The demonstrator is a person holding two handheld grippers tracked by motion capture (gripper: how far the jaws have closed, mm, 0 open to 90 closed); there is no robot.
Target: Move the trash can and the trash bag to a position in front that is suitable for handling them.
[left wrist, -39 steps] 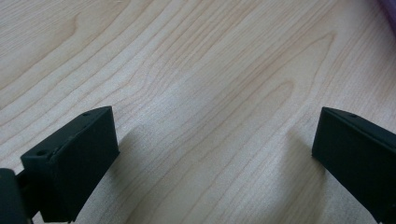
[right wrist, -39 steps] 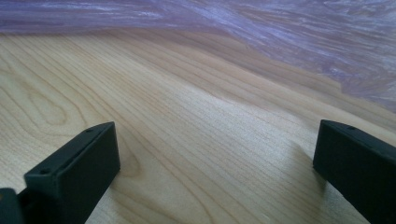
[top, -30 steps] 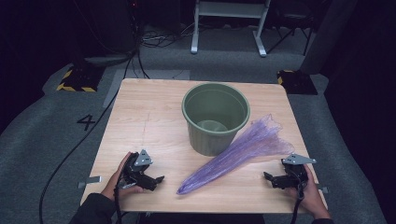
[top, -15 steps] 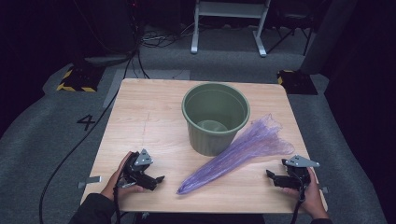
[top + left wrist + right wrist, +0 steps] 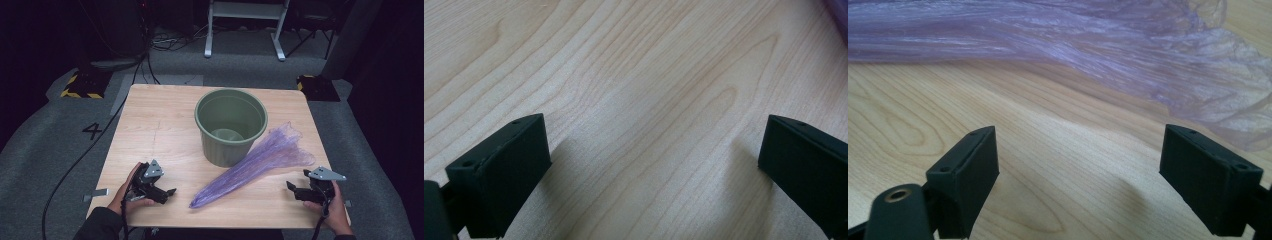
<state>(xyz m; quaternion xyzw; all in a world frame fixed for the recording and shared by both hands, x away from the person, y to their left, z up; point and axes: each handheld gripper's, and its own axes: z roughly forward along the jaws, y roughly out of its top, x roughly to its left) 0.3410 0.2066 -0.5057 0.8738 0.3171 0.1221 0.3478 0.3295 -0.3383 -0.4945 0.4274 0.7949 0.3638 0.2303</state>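
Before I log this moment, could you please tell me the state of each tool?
Left tool: open, holding nothing.
Right tool: open, holding nothing.

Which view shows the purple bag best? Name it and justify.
The high view: the whole purple bag lies beside the green bucket, narrow end toward the person. The right gripper view gives a close partial stretch of its wrinkled film; the left gripper view catches a corner at its upper right edge.
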